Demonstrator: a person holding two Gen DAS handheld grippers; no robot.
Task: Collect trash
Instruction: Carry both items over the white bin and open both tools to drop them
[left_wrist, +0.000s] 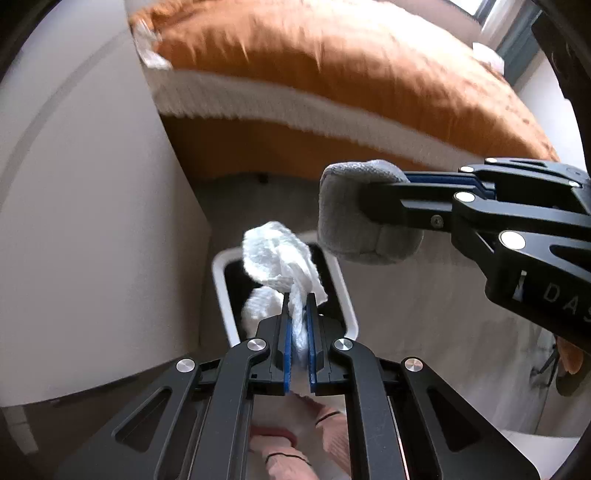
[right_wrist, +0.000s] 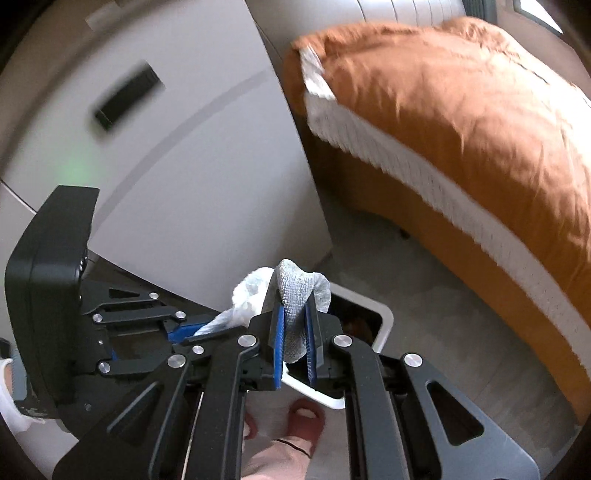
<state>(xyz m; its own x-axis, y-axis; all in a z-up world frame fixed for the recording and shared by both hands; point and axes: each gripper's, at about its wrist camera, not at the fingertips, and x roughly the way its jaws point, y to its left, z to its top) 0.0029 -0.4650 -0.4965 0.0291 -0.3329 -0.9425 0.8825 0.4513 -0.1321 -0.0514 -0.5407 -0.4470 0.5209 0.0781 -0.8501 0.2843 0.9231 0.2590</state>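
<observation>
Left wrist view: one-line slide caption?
Left gripper pinches a white tissue above the white bin; right gripper holds a grey cloth alongside.

Left gripper points steeply down, jaws clamped on a white tissue. Right gripper also tilts down, jaws pinching a grey cloth. In the left wrist view the right gripper enters from 3 o'clock; in the right wrist view the left sits at 9 o'clock.
</observation>
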